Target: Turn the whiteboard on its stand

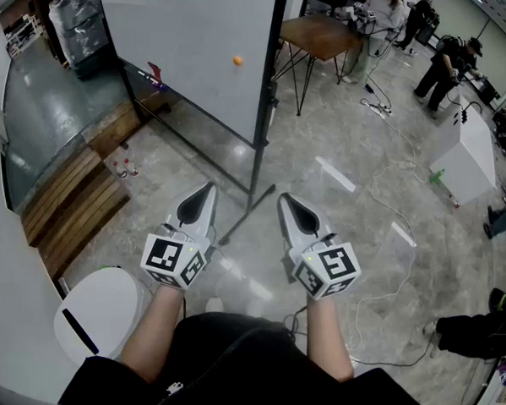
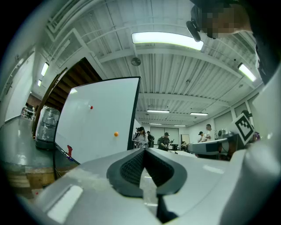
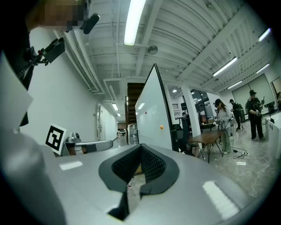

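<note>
The whiteboard [image 1: 194, 48] stands ahead of me on a black stand [image 1: 259, 150], whose foot [image 1: 247, 215] reaches along the floor toward me. An orange magnet [image 1: 238, 61] sticks to its face. My left gripper [image 1: 205, 194] and right gripper [image 1: 285, 201] are held level side by side, short of the stand and touching nothing. Both are shut and empty. In the left gripper view the whiteboard [image 2: 99, 118] rises beyond the left gripper [image 2: 144, 150]. The right gripper view shows the whiteboard [image 3: 151, 112] nearly edge-on past the right gripper [image 3: 141, 147].
Wooden steps [image 1: 71, 207] and a white round bin [image 1: 98, 311] lie to the left. A wooden table [image 1: 316, 35] stands behind the board. A white cabinet [image 1: 466, 156], floor cables [image 1: 389, 207] and several people [image 1: 444, 60] are at the right.
</note>
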Action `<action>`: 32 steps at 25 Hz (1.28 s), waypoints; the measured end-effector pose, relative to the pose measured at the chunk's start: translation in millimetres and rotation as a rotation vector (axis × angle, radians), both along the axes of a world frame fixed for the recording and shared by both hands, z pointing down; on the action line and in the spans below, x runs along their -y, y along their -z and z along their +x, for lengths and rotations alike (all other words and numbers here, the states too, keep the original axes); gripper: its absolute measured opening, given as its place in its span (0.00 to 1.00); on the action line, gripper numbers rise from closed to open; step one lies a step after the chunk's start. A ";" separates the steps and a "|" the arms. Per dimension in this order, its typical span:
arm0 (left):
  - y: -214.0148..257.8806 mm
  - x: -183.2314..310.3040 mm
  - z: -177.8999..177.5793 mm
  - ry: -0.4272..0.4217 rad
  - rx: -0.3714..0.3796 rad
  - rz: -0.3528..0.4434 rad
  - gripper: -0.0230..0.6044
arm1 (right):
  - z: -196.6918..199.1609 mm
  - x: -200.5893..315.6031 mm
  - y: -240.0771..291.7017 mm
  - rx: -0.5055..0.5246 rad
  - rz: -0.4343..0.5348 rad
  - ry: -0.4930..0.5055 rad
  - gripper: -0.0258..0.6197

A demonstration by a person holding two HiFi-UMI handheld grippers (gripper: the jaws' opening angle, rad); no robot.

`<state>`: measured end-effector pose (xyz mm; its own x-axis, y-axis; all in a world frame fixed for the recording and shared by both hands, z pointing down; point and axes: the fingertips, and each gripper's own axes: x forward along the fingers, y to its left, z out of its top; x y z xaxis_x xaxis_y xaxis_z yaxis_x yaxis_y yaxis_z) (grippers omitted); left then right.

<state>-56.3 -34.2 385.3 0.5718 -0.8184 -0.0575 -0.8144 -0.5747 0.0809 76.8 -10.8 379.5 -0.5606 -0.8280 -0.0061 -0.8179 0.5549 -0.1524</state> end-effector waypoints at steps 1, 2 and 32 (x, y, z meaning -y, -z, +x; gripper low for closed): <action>-1.5 -1.5 1.1 -0.001 0.002 -0.001 0.04 | 1.0 -1.6 -1.5 -0.002 -0.002 -0.001 0.05; -2.9 -3.0 2.2 -0.002 0.003 -0.003 0.04 | 2.0 -3.2 -2.8 -0.005 -0.003 -0.001 0.05; -25.3 -16.4 31.6 0.134 0.028 -0.047 0.04 | 48.6 -7.1 -16.6 0.045 0.004 0.108 0.05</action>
<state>-24.7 -17.8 410.5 0.4584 -0.8887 -0.0024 -0.8857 -0.4571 0.0814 125.3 -3.7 396.1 -0.6456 -0.7628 -0.0365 -0.7457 0.6400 -0.1852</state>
